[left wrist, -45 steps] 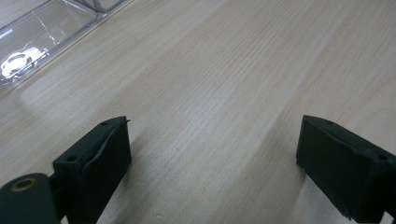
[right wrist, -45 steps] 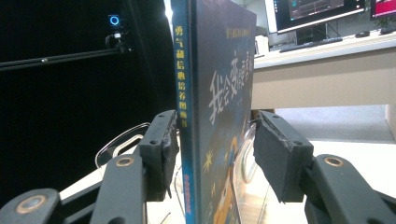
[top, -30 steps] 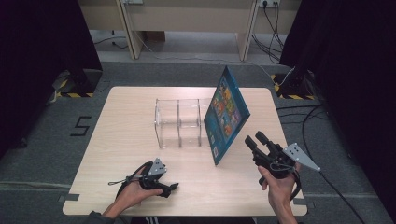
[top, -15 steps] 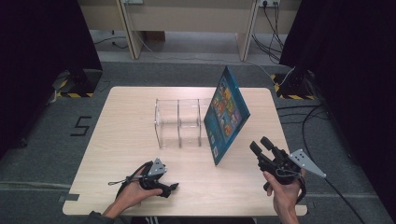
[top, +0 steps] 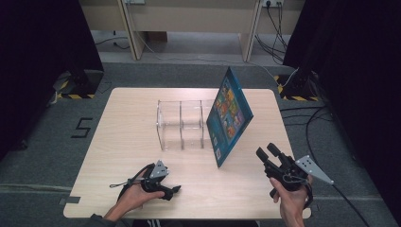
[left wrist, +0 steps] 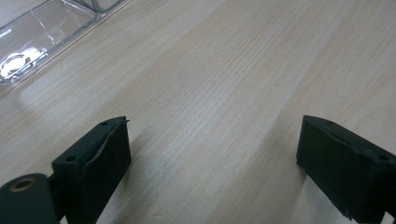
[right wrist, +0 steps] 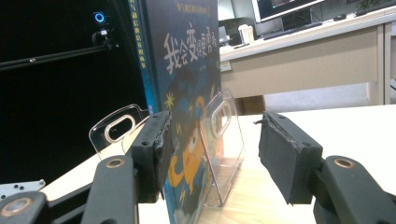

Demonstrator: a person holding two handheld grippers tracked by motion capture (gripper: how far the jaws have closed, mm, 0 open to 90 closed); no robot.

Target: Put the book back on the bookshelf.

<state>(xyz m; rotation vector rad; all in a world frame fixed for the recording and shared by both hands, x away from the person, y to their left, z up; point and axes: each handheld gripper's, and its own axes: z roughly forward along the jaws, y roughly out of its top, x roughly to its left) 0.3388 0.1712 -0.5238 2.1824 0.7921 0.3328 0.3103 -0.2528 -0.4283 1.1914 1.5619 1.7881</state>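
Tongs on the right (top: 268,152) stand with jaws apart and nothing between the pads; they have just been opening a little further. They sit near the bench's right front corner, pointing up and away toward the picture book (top: 230,118). In the right gripper view the book (right wrist: 187,93) rises just beyond the two jaws, its dark blue cover with pale lettering facing the camera and its spine toward the left jaw; the pads do not touch it.

Left tongs (top: 173,190) lie low at the front of the bench in the person's left hand (top: 135,196), jaws wide, with bare wood between them in the left gripper view (left wrist: 212,154). The book is well apart from them, across the bench to the right.

The book stands tilted, leaning against the right end of the clear acrylic rack (top: 182,124), its lower edge on the wood just in front of the rack. The rack has upright dividers making compartments; those seen from above hold nothing. A corner of the rack (left wrist: 42,37) shows at the far left in the left gripper view.

The bench (top: 127,142) has open wood along its whole front and left side. The book's top corner leans out toward the right edge, with a strip of bare surface between it and the right tongs.
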